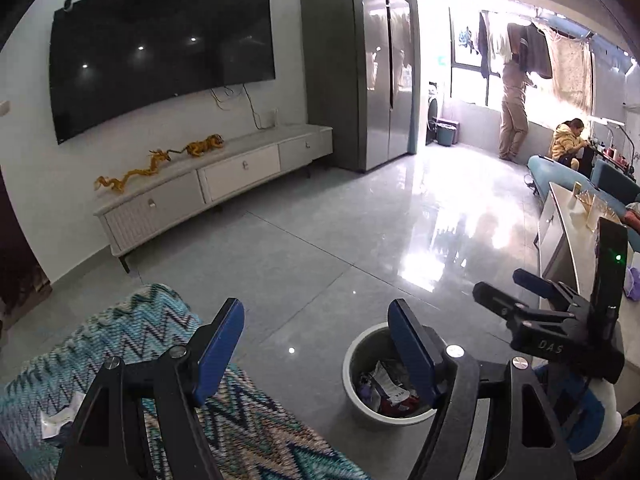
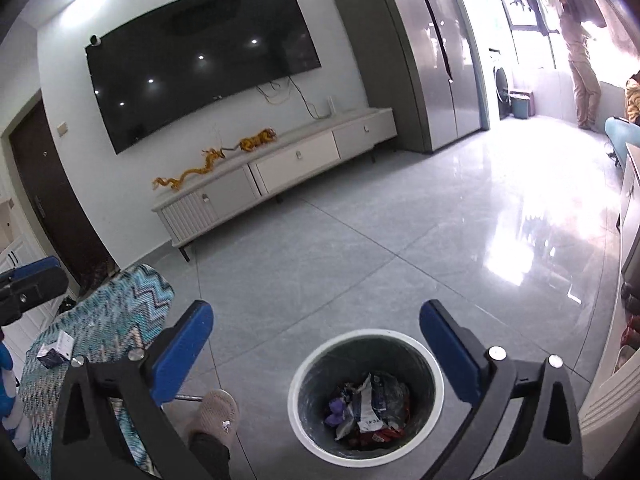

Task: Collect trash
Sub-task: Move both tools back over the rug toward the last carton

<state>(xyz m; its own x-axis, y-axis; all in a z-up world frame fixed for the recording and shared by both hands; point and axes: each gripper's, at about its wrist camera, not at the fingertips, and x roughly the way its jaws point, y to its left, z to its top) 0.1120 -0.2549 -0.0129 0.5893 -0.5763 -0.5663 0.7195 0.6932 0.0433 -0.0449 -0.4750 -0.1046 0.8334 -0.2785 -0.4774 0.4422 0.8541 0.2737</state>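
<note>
A grey trash bin with a white rim stands on the floor and holds crumpled wrappers. It also shows in the left wrist view. My right gripper is open and empty above the bin. My left gripper is open and empty, over the floor between a zigzag-patterned cushion and the bin. A small white and blue box lies on the cushion. A white scrap of paper lies on the cushion by my left gripper. The right gripper also appears in the left wrist view.
A TV cabinet with orange figurines stands under a wall TV. A grey fridge is beyond it. A white table with items is at right. Two people are by the far window. A slippered foot is near the bin.
</note>
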